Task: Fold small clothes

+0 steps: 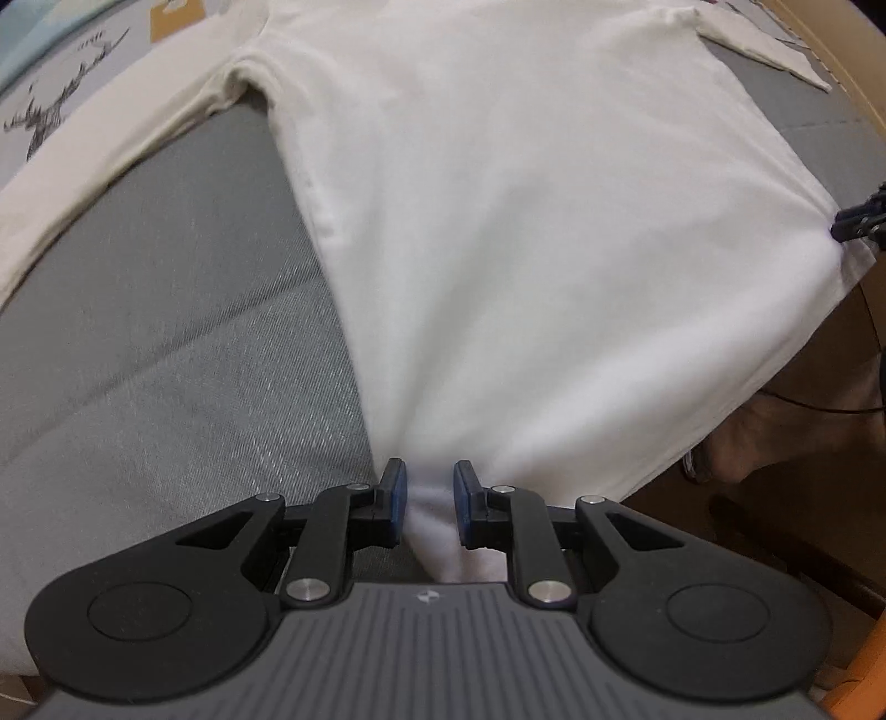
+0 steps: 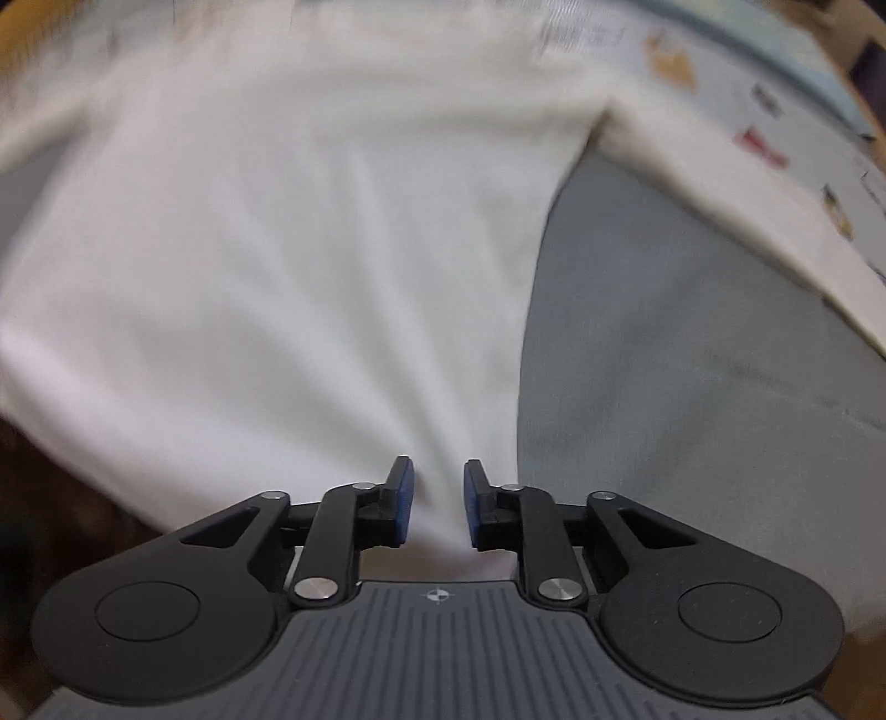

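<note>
A white long-sleeved shirt (image 1: 498, 210) lies spread on a grey cushion (image 1: 166, 343), sleeves out to both sides. My left gripper (image 1: 430, 487) is shut on the shirt's hem at its left bottom corner; the cloth bunches between the blue pads. My right gripper (image 2: 438, 490) is shut on the hem of the same shirt (image 2: 277, 249) at the right bottom corner. The right gripper also shows in the left wrist view (image 1: 855, 219) at the far right, pinching the hem. The hem is pulled taut between the two and hangs past the cushion's near edge.
A printed sheet with a deer drawing (image 1: 50, 111) lies beyond the left sleeve. A grey cushion (image 2: 692, 387) shows right of the shirt. A person's foot (image 1: 775, 443) and a cable are on the floor below the hem. A wooden frame edge (image 1: 830, 50) runs at the far right.
</note>
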Action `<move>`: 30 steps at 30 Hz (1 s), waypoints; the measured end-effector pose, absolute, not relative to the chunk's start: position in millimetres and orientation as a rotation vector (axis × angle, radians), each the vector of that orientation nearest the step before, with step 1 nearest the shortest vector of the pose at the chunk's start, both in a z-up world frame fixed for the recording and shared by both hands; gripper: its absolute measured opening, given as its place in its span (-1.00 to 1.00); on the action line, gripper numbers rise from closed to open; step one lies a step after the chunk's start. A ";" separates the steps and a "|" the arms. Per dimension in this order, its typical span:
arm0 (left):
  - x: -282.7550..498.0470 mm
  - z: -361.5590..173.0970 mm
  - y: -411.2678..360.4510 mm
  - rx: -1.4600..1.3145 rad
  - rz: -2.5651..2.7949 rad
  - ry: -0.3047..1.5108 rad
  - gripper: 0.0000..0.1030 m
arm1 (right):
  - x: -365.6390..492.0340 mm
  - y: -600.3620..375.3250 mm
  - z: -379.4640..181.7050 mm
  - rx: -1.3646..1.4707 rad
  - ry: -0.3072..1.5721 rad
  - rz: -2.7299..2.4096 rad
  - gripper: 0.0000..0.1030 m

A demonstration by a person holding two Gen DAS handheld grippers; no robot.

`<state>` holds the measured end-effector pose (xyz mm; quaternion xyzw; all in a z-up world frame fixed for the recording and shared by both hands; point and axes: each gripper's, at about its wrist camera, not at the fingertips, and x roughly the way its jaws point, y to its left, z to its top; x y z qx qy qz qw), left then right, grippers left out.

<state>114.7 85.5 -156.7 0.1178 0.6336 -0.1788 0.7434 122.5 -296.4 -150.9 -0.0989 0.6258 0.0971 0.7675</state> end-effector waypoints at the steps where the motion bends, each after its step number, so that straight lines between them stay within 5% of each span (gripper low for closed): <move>1: 115.2 -152.2 85.6 0.234 -0.389 1.373 -0.61 | 122.1 -296.1 -158.1 -0.241 1.404 0.185 -0.60; 10: 124.9 -135.5 49.5 0.219 -0.404 1.295 -0.59 | 131.8 -278.0 -127.3 -0.168 1.231 0.278 -0.47; 15: 138.5 -155.5 42.2 0.183 -0.334 1.373 -0.32 | 136.0 -255.7 -149.4 -0.283 1.306 0.256 -0.14; 19: 143.2 -162.3 42.4 0.200 -0.303 1.393 -0.30 | 135.2 -248.4 -165.5 -0.347 1.404 0.189 -0.12; 30: 166.9 -119.8 85.6 0.032 -0.111 1.131 0.16 | 161.6 -237.9 -96.9 -0.179 1.018 0.063 -0.12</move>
